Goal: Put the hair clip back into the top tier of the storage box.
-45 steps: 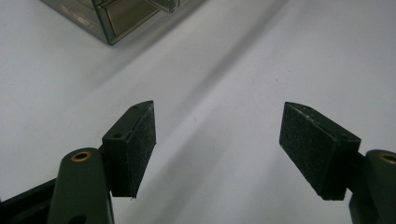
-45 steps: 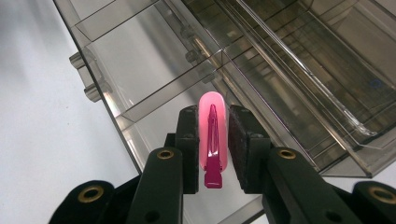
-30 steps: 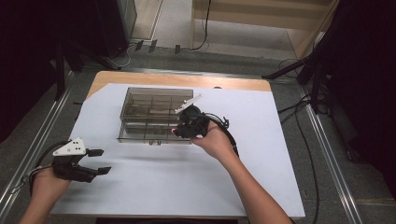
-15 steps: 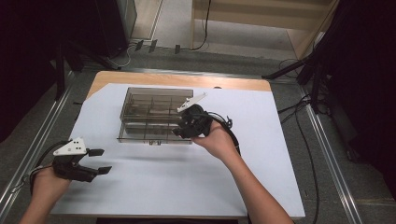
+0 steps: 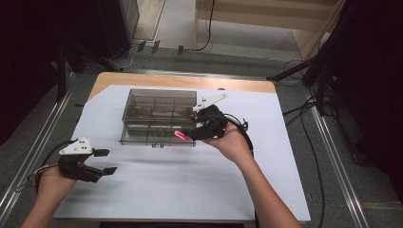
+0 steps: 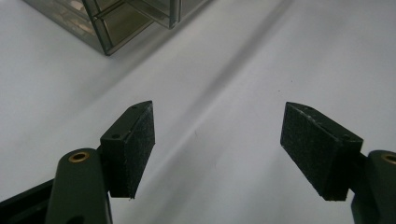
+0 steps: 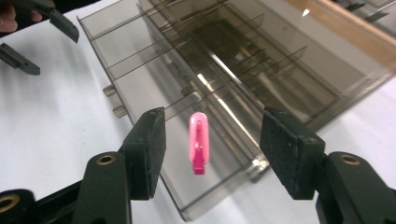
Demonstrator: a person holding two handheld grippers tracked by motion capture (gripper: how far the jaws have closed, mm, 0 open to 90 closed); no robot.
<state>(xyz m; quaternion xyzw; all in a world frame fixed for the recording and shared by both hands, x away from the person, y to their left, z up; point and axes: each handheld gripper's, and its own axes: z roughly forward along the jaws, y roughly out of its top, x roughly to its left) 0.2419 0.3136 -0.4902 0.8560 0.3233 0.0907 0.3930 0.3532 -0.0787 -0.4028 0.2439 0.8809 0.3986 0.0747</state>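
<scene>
With its jaws just opening and clear of the pink clip (image 7: 198, 141), the right gripper (image 7: 212, 149) should lift straight off the organizer box (image 5: 159, 116) without nudging the clip.

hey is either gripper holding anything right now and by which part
Nothing is held. The right hand-held gripper has just been opening; the pink clip lies free between its jaws.

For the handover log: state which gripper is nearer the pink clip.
Right. The right gripper hovers just above the pink clip, which lies in the organizer box, its jaws just opened and apart from it. The left gripper is far off, over the white mat.
</scene>
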